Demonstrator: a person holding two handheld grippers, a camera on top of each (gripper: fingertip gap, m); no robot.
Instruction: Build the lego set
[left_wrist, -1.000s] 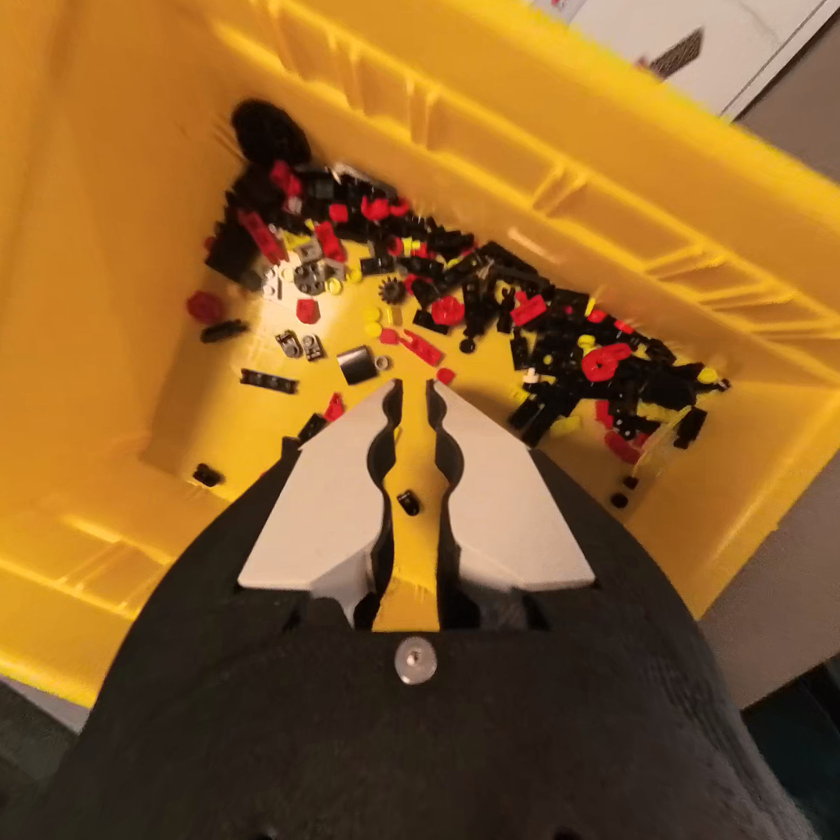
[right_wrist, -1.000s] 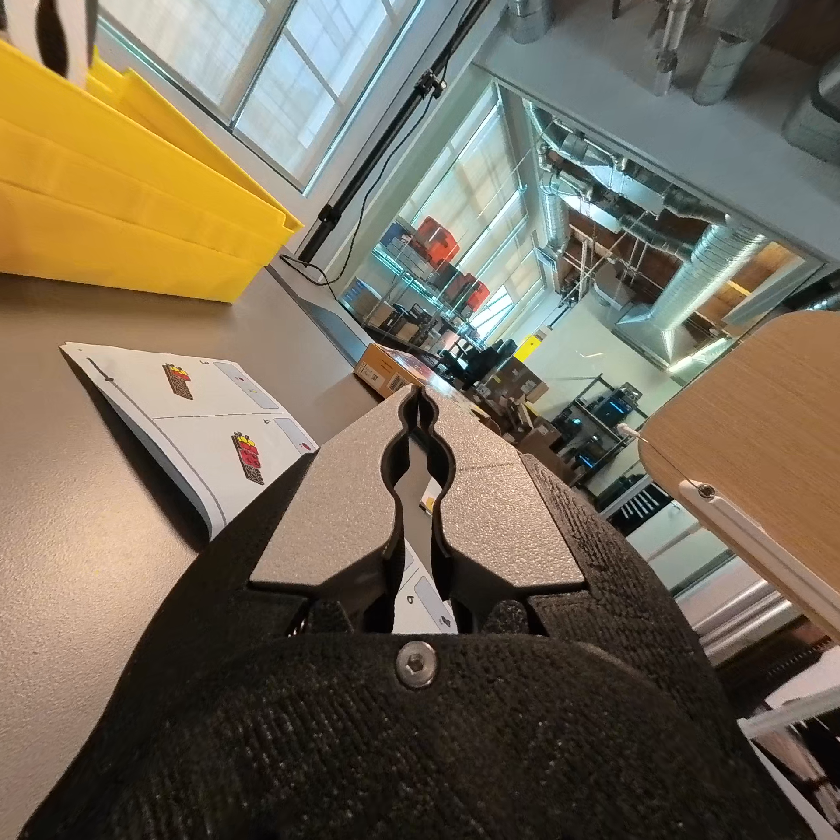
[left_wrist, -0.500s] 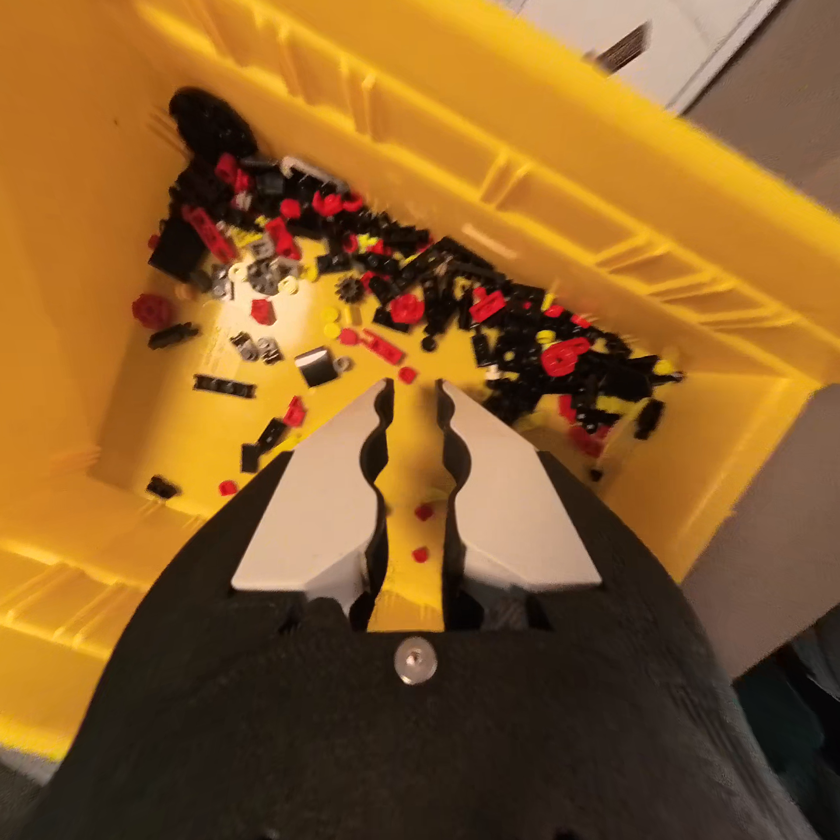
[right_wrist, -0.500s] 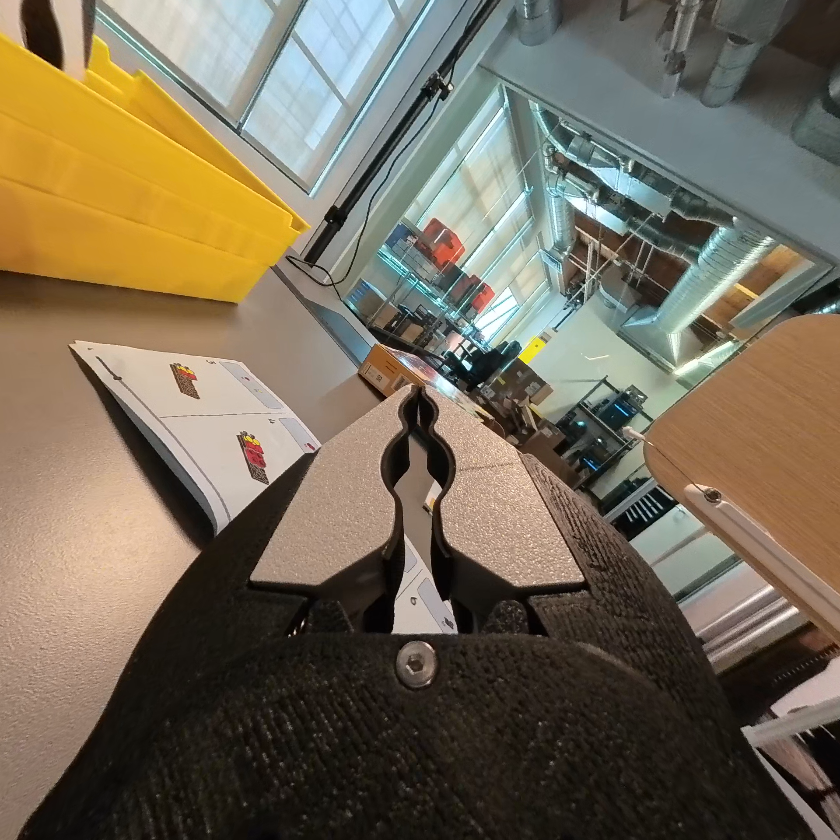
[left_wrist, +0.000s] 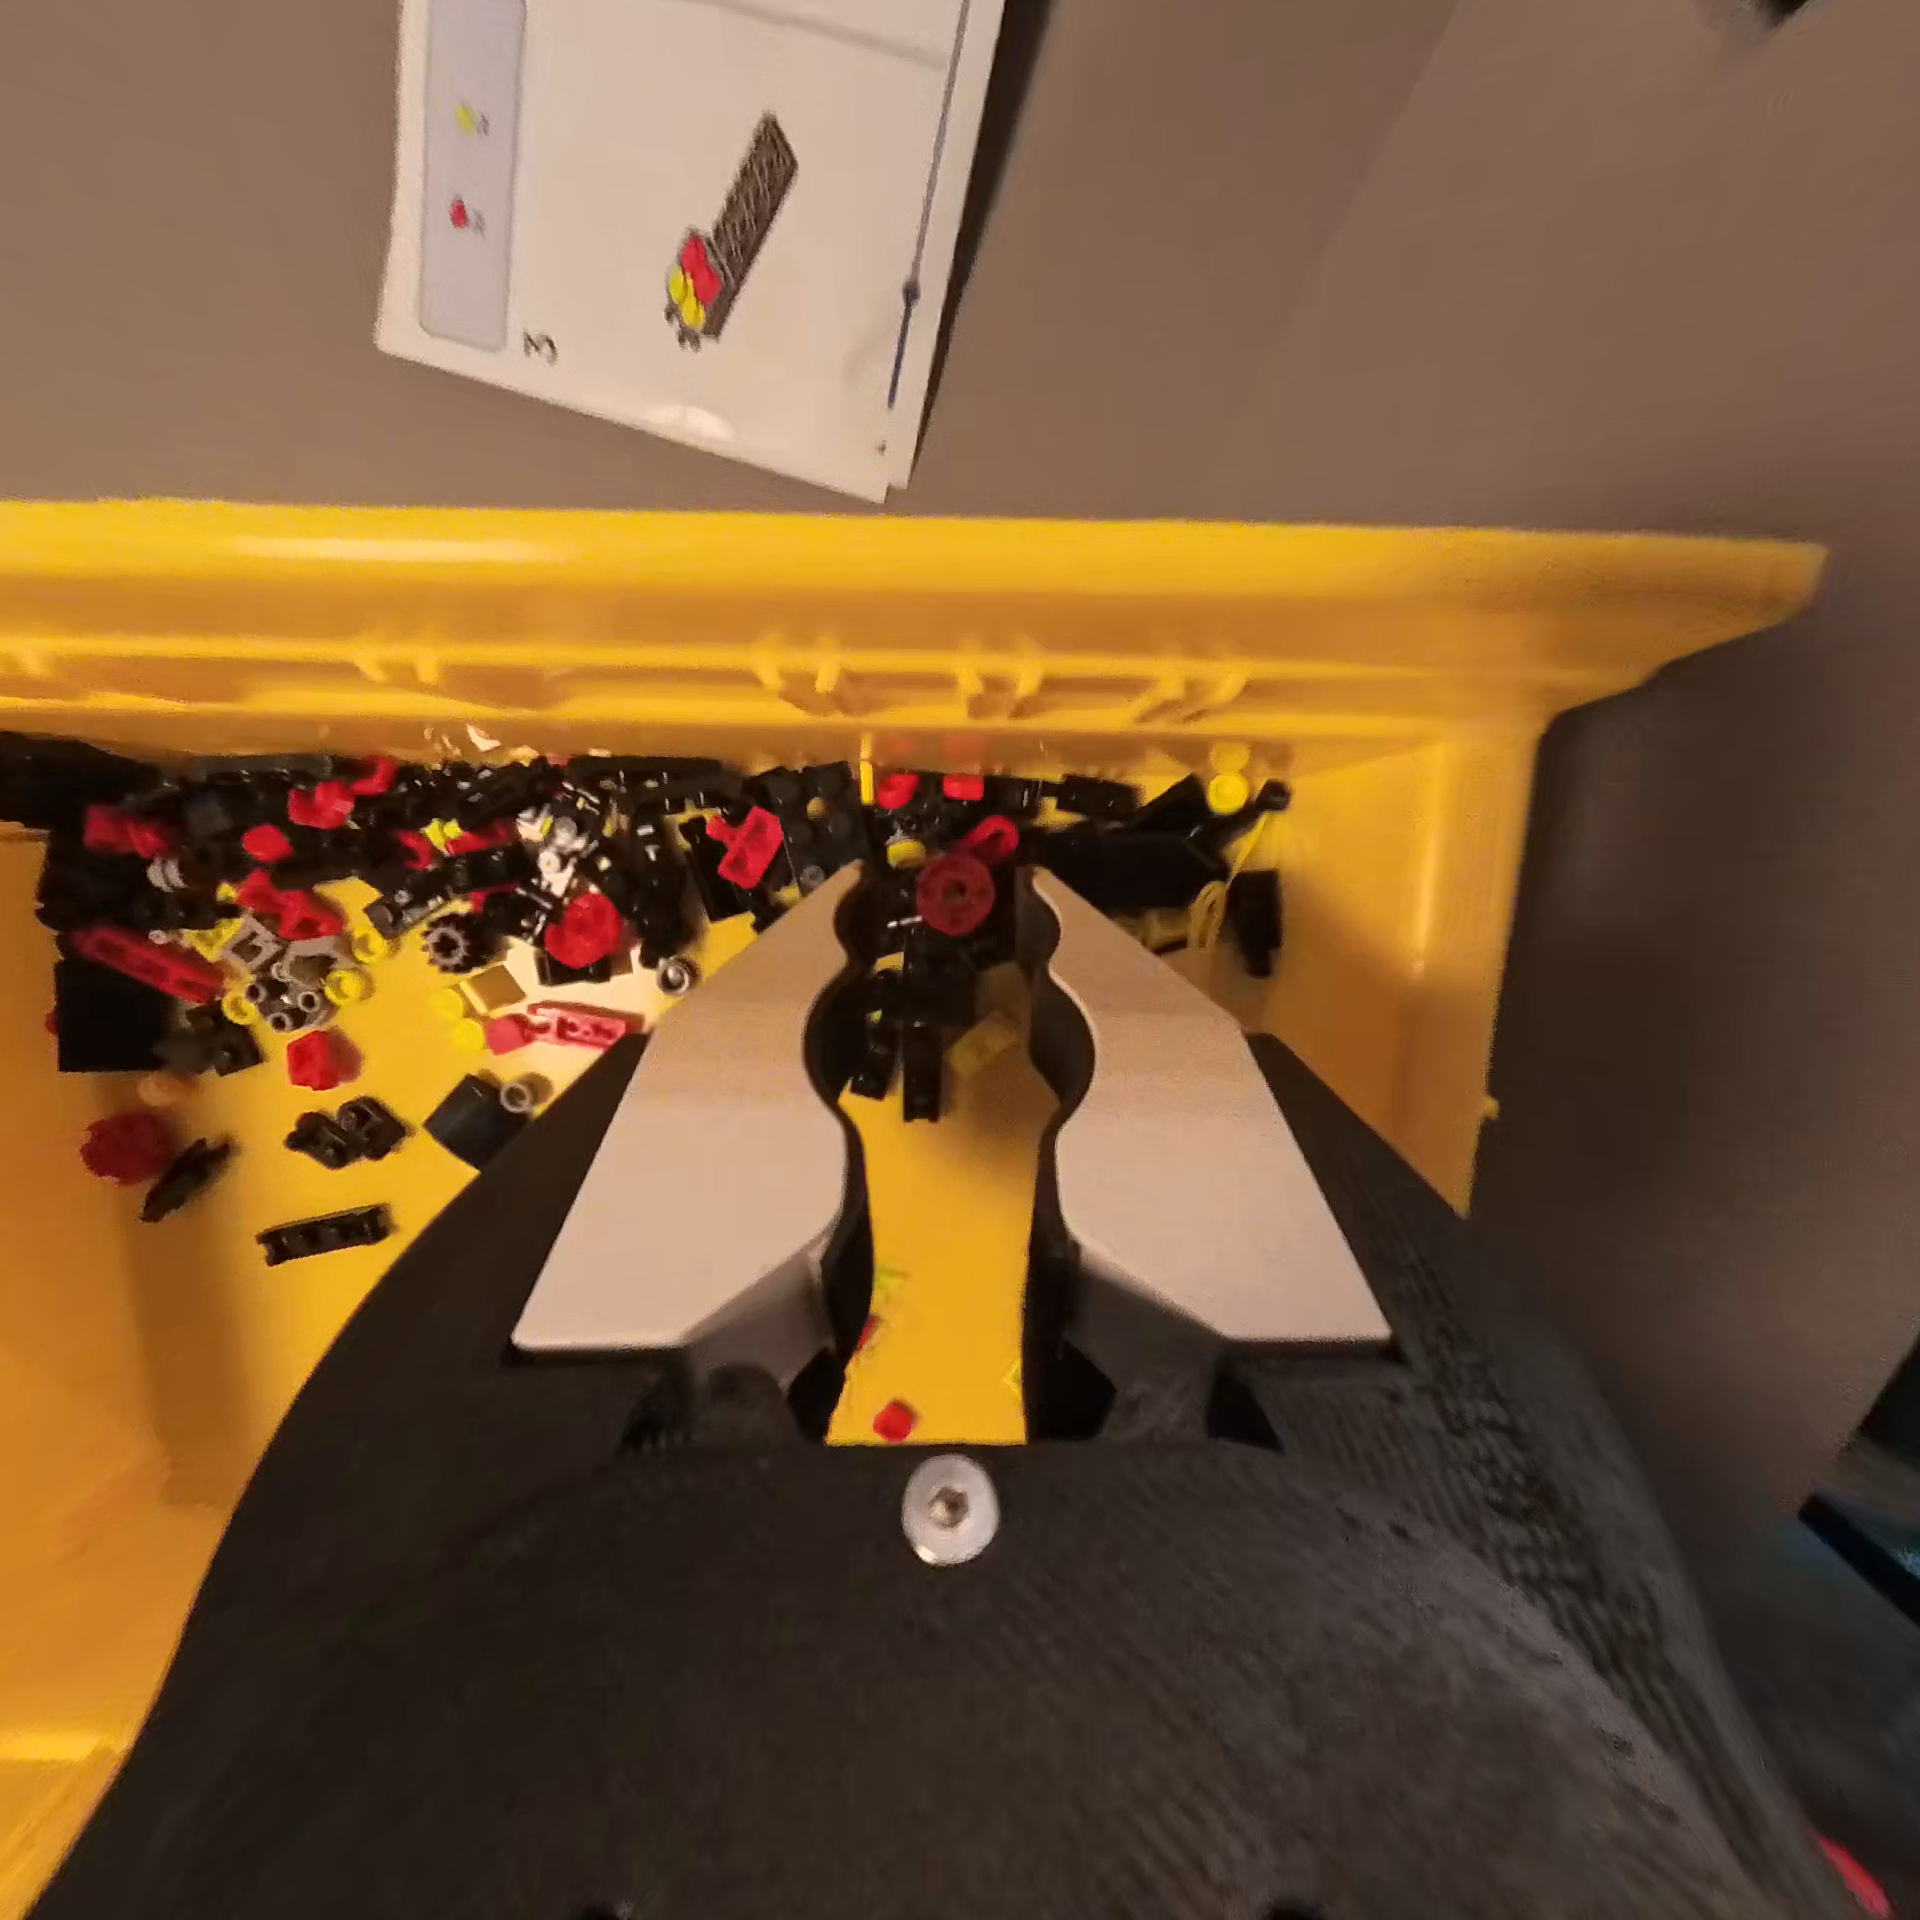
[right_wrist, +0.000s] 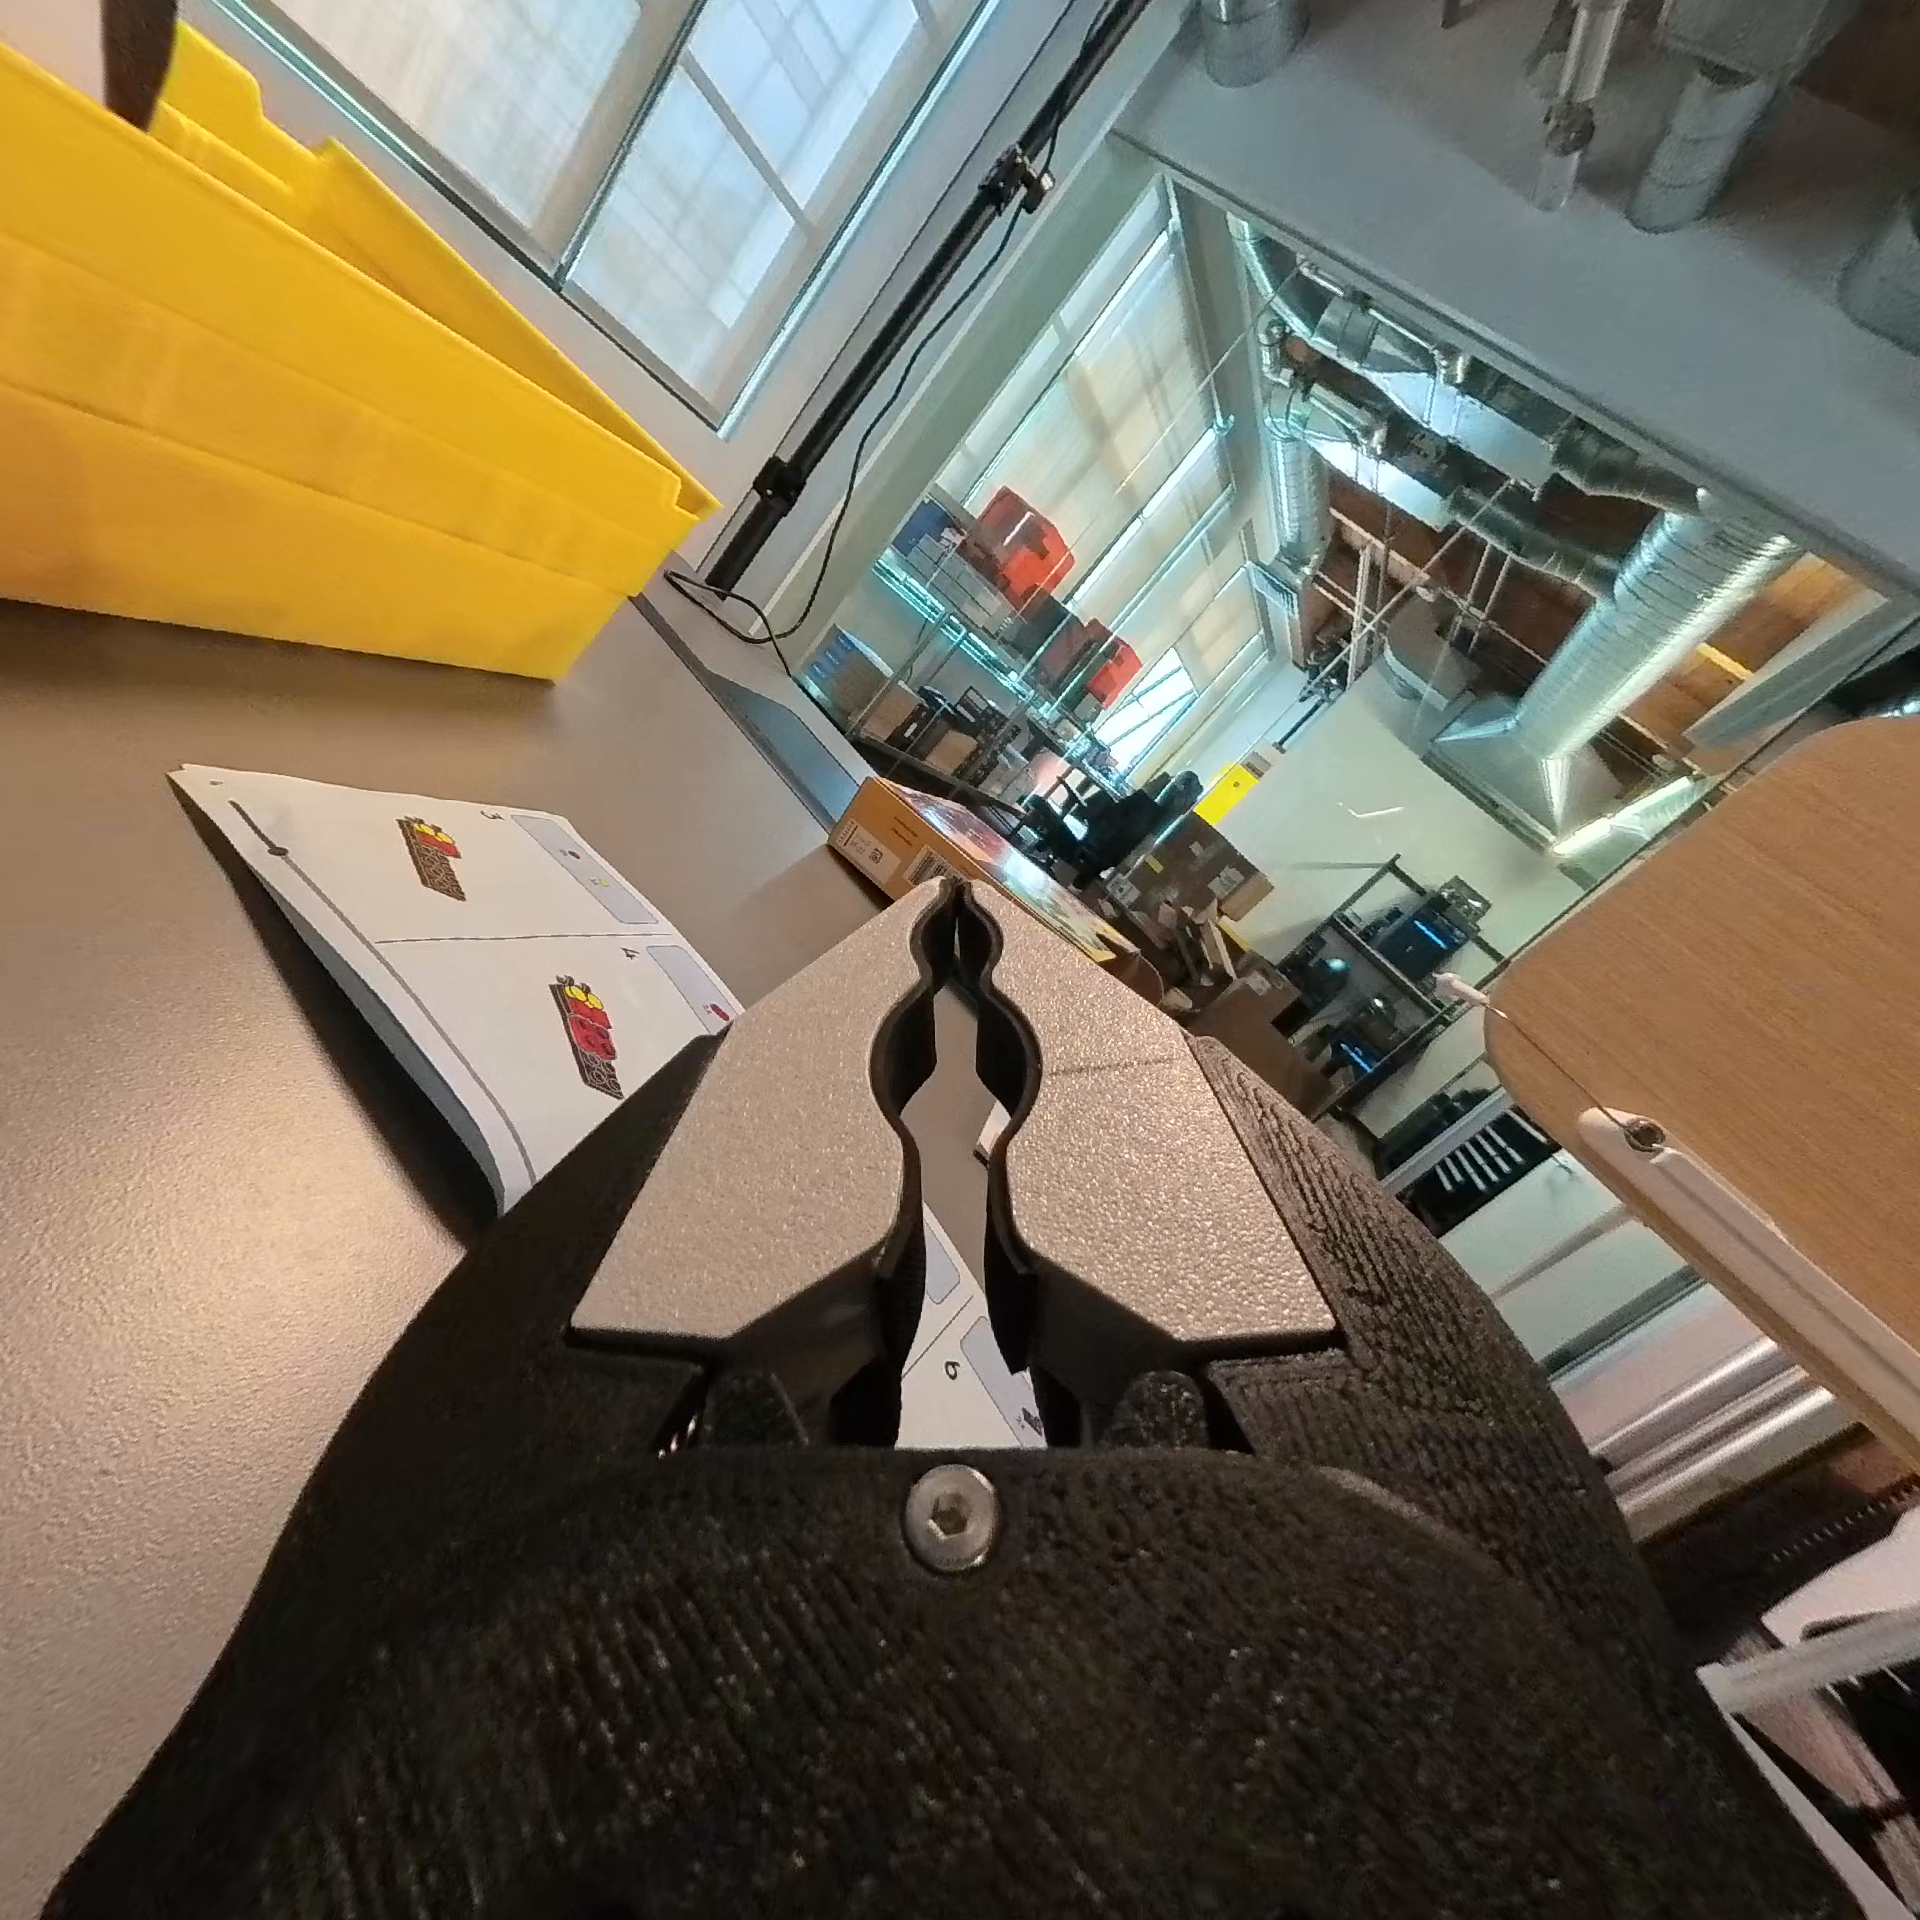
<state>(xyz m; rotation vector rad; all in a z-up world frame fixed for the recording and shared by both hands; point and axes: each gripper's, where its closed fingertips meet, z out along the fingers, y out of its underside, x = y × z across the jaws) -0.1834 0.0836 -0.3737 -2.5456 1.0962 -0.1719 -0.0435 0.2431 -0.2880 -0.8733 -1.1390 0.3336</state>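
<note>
My left gripper (left_wrist: 945, 878) is open inside the yellow bin (left_wrist: 935, 613), low over a heap of loose black, red and yellow Lego pieces (left_wrist: 540, 883). A red round piece (left_wrist: 957, 891) and black pieces lie between its tips, none gripped. The open instruction booklet (left_wrist: 675, 218) lies on the grey table beyond the bin. My right gripper (right_wrist: 957, 896) is shut and empty, resting low over the table with the booklet (right_wrist: 468, 966) under and left of it. The yellow bin (right_wrist: 260, 436) stands at the left in the right wrist view.
The grey table (right_wrist: 156, 1195) runs around the bin and booklet. A cardboard box (right_wrist: 914, 836) lies on the table beyond the right gripper. A wooden panel (right_wrist: 1745, 987) stands at the right. Windows and shelving lie behind. The wooden panel (right_wrist: 1745, 987) is about 30 centimetres from my right fingertips and 50 centimetres from my left.
My left gripper has swung toward the bin's wall and lower over the piece heap, and its jaws have spread wider. The right gripper has barely shifted and stays shut.
</note>
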